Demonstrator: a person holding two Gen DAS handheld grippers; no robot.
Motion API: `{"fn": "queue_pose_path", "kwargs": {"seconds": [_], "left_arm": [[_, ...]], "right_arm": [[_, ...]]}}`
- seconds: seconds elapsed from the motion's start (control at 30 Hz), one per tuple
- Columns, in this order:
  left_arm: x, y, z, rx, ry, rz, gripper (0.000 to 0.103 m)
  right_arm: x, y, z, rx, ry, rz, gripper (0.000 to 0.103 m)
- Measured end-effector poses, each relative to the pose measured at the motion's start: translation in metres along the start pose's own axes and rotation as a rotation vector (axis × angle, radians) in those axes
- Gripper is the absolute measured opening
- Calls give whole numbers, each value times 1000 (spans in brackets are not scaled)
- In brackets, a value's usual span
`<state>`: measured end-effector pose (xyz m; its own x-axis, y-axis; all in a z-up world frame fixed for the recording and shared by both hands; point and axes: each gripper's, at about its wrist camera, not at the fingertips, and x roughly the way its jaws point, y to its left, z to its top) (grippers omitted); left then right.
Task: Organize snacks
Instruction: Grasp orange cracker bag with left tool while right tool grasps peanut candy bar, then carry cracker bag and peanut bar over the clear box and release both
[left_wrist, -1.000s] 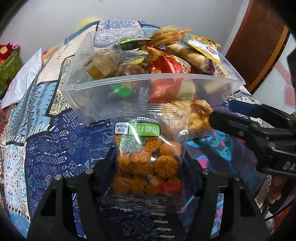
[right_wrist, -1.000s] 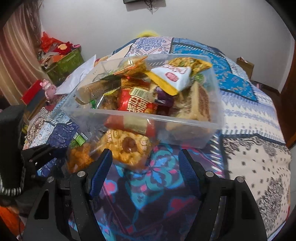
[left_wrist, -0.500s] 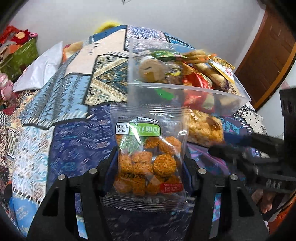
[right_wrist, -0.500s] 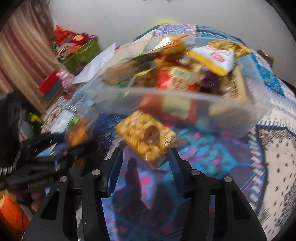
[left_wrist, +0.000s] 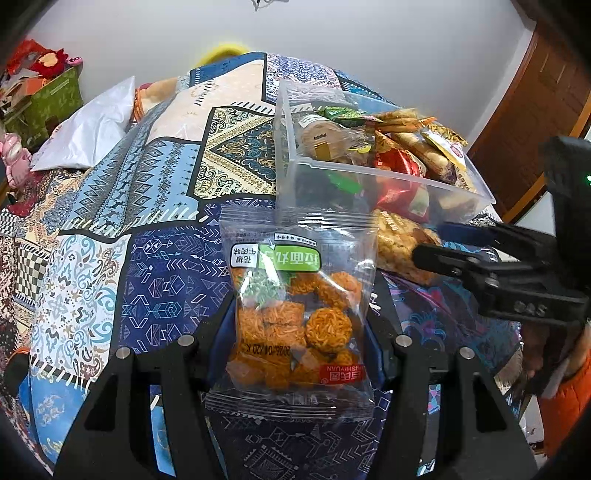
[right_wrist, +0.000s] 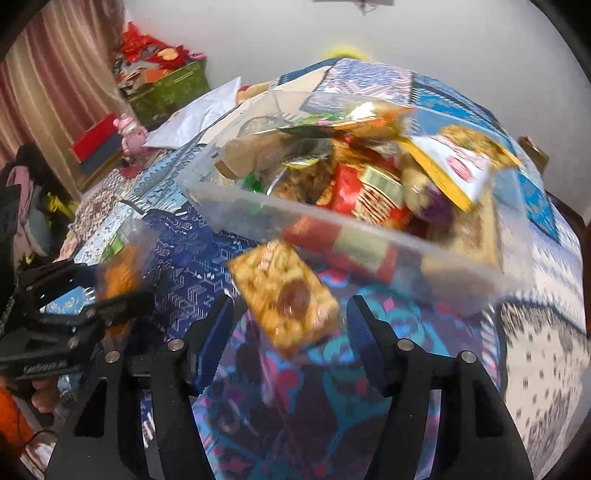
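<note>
Left gripper (left_wrist: 297, 328) pinches clear packet of orange noodle balls (left_wrist: 295, 306) by lower half, packet upright, in front of clear plastic bin (left_wrist: 369, 184). Bin sits on patterned bedspread (left_wrist: 166, 266), heaped with wrapped snacks. Yellow cracker packet (right_wrist: 284, 295) lies on bedspread just in front of bin. Right gripper (right_wrist: 288, 332) straddles packet's near end; jaws have just been opening, fingers spread, blue pads beside packet, contact unclear in blur.
</note>
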<state>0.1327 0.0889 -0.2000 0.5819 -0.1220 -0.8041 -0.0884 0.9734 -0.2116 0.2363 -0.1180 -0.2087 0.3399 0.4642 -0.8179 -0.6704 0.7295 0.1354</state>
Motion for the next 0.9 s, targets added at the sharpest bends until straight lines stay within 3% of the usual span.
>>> {"fn": "queue_pose_path", "kwargs": {"seconds": [0.37,0.6,0.8,0.9], "left_arm": [[6,4,2,-11,10,-13,59],[2,4,2,-16,-5,-6,59],[-7,10,3,-24,-19,2,59],[-9,11,3,-25,-22,6,59]], "right_arm": [[18,16,13,-112,39,14,74],[2,34,0,-112,44,141,71],[-3,41,7,-163,-1,31,70],[11,47,16,-192,16,24,70]]}}
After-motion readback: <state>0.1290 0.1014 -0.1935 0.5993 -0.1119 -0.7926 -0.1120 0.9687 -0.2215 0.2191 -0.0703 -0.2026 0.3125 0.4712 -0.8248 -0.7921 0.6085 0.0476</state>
